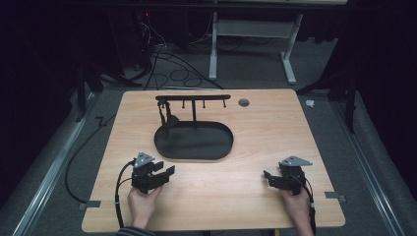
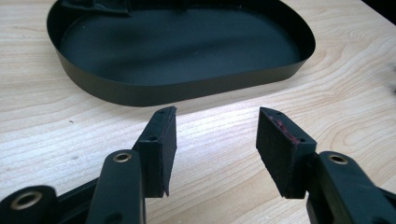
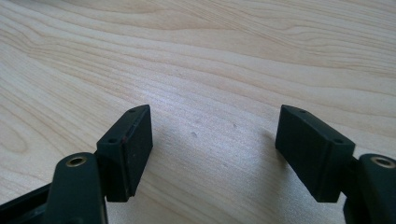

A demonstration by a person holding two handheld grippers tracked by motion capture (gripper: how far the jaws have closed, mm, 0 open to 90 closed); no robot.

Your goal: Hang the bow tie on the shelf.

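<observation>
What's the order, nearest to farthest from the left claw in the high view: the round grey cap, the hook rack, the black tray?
1. Black tray, just ahead of the left claw.
2. Hook rack, at the tray's far edge.
3. Round grey cap, far right of the rack.

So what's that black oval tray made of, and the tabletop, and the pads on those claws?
The oval tray looks like thin sheet metal with a matte black coat: its wall is slim and crisp-edged, with a soft sheen. The tabletop shows pale wood grain, possibly a laminate print. The left claw has pads that look like dull black foam or rubber, slightly worn with reddish flecks at one edge.
</observation>
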